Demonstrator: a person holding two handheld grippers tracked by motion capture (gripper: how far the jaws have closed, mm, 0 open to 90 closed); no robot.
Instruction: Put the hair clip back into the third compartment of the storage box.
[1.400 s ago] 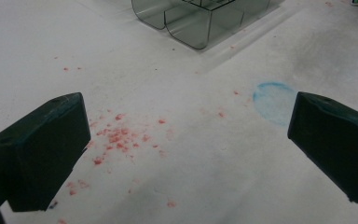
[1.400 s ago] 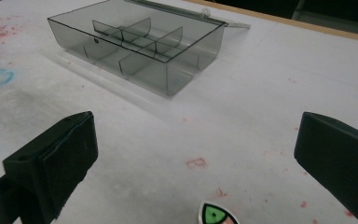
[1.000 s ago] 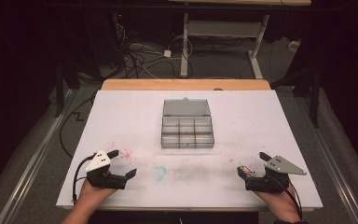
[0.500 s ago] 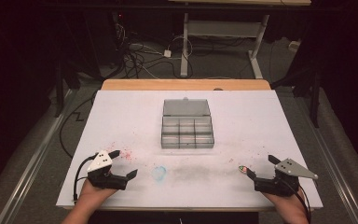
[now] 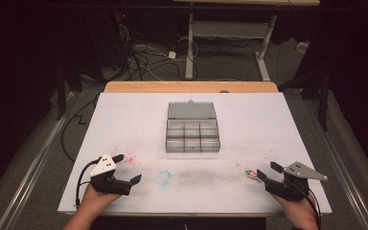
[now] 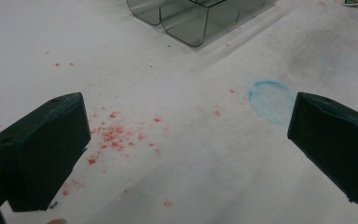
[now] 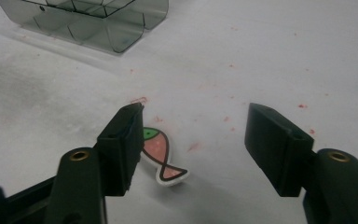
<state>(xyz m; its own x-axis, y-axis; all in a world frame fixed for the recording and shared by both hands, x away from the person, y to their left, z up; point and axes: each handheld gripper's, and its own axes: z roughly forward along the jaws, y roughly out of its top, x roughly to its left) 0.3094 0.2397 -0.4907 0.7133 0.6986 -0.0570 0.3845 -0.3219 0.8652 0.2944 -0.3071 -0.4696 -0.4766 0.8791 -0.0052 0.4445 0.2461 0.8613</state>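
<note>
the fish sticker [image 7: 161, 156] lies flat on the desk [image 5: 268, 124] near its 5 o'clock corner, a small die-cut shape with a green head, pink body, dark outline and white rim. in the high view it sits just at the tips of my right gripper [image 5: 264, 171]. in the right gripper view it lies between the jaws but tucked against the left one, well apart from the other; the jaws have just been closing, stand about half open and press on nothing yet.

my worry: the sticker is thin and flat, and blunt black jaws may slide over it or shove it along the paper rather than pinch it. because it lies off-centre, closing now would, i judge, push it sideways or curl an edge.

at 12 o'clock from the sticker stands the compartment box [image 5: 192, 128], smoky clear plastic with rounded corners, its lid tipped back. the white desk cover is scuffed grey, with red crumbs [image 6: 114, 137] and a blue ring stain [image 6: 270, 100]. my left gripper [image 5: 124, 168] rests near 7 o'clock, jaws wide and empty.
</note>
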